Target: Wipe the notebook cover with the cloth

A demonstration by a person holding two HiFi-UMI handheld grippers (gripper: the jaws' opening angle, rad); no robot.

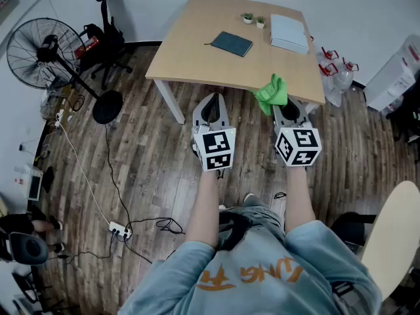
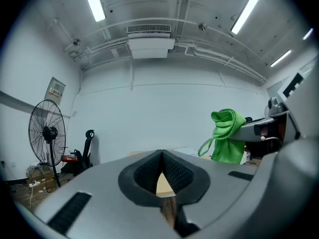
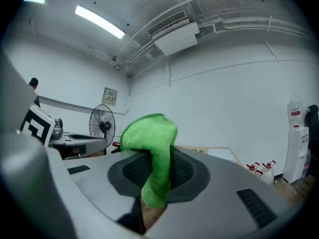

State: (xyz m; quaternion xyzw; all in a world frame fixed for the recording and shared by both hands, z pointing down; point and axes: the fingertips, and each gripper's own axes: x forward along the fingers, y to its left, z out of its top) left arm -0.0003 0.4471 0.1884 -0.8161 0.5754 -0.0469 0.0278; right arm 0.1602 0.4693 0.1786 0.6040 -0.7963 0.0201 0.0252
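A dark teal notebook (image 1: 231, 43) lies closed on the wooden table (image 1: 197, 51), near its middle. A green cloth (image 1: 272, 93) hangs over the table's near edge, pinched in my right gripper (image 1: 283, 104), which is shut on it; in the right gripper view the cloth (image 3: 152, 153) bulges out between the jaws. My left gripper (image 1: 211, 105) is shut with nothing in it, held short of the table's near edge. From the left gripper view the cloth (image 2: 227, 135) shows at the right, and the gripper (image 2: 162, 159) has its pads pressed together.
A grey closed laptop (image 1: 289, 33) and two small potted plants (image 1: 253, 20) sit at the table's far right. A standing fan (image 1: 49, 51), a black chair (image 1: 105, 41), cables and a power strip (image 1: 119, 230) are on the floor at left. Water bottles (image 1: 335, 67) stand right.
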